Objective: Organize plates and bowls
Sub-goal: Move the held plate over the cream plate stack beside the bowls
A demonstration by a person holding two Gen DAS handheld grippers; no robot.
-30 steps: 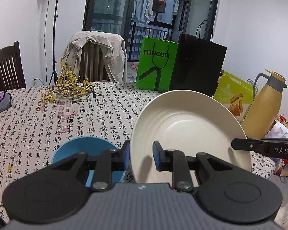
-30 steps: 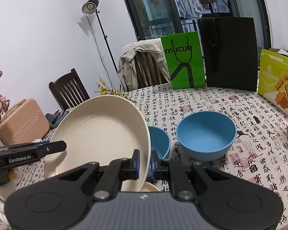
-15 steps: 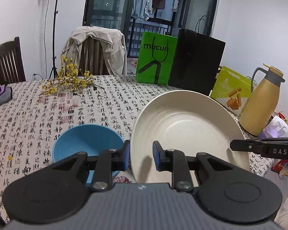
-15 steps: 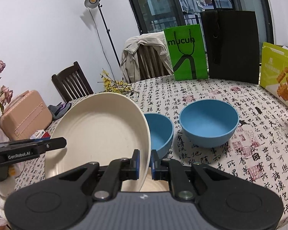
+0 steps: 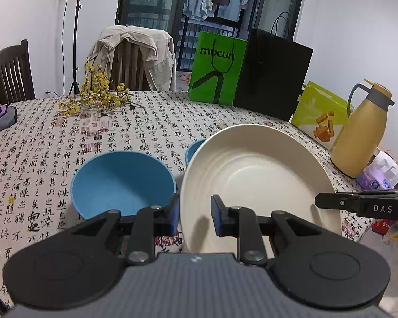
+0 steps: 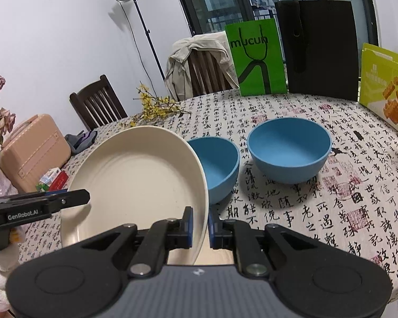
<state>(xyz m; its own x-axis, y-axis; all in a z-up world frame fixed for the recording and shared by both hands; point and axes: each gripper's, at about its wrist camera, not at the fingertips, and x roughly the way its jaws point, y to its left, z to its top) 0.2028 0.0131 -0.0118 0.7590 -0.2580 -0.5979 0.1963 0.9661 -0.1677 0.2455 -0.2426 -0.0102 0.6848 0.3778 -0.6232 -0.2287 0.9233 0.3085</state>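
Cream-coloured plate (image 6: 135,175) is held tilted above the near edge of the table (image 6: 318,212), gripped from two opposite sides; the right gripper (image 6: 199,225) has its jaws clenched on the plate's rim, which passes edge-on between the blue pads; the left gripper (image 5: 193,214) straddles the opposite rim, but its jaws stand apart with a visible gap on the inner side, so the left side appears released or only loosely placed. A two-sided hold probably serves to steady a wide, shallow plate that one narrow pinch would let swing. Two blue bowls sit on the patterned cloth beyond the plate; the smaller bowl (image 6: 217,164) is just beside the plate's edge; the larger bowl (image 6: 289,151) is nearer the table's centre.
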